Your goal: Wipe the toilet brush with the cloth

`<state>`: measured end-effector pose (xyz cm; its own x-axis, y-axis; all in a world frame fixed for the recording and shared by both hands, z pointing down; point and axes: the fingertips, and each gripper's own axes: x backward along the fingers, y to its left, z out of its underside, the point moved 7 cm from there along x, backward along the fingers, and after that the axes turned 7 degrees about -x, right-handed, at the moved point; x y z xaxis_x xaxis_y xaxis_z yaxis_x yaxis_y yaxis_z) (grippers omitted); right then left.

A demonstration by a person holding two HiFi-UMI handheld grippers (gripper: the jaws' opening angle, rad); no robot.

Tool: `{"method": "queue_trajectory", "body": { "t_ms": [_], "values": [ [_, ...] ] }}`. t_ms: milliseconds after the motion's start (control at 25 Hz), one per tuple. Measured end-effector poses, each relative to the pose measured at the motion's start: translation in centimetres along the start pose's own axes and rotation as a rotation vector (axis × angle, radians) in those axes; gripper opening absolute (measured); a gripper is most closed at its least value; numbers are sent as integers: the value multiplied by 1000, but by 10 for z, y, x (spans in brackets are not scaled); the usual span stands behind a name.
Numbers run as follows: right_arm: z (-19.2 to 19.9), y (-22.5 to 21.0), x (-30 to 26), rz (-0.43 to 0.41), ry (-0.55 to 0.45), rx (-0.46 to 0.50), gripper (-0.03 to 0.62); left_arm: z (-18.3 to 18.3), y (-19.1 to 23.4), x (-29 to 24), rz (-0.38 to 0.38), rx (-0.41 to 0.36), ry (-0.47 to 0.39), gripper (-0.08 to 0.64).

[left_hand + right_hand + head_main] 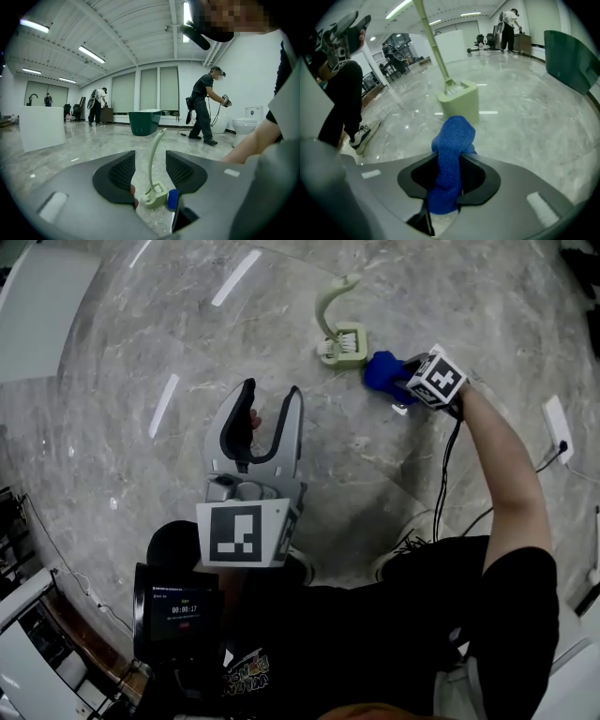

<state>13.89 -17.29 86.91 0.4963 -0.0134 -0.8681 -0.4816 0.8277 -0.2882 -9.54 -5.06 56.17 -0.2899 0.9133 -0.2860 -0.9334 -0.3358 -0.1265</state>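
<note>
A pale green toilet brush point(332, 306) stands in its square holder point(343, 343) on the marble floor. Just right of the holder is a blue cloth point(382, 371), and my right gripper point(401, 382) is shut on it. In the right gripper view the cloth point(450, 157) bulges out from between the jaws, close in front of the holder point(461, 100), with the brush handle point(432, 42) rising to the upper left. My left gripper point(274, 423) hangs open and empty, nearer to me and left of the brush. Its view frames the brush point(155, 154) between the jaws.
A black cable point(442, 486) runs across the floor by my right arm, and a white socket block point(558, 427) lies further right. A dark green tub point(144, 122), a toilet point(245, 126), a white counter point(41, 126) and several people stand far off.
</note>
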Motion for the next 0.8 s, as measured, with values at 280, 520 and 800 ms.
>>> {"method": "queue_trajectory", "body": {
  "t_ms": [280, 520, 800],
  "values": [
    [-38, 58, -21, -163, -23, 83, 123, 2, -3, -5, 0, -8, 4, 207],
    [2, -15, -2, -2, -66, -115, 123, 5, -3, -3, -8, -8, -8, 207],
    [57, -90, 47, 320, -144, -452, 123, 4, -7, -4, 11, -8, -23, 206]
  ]
}}
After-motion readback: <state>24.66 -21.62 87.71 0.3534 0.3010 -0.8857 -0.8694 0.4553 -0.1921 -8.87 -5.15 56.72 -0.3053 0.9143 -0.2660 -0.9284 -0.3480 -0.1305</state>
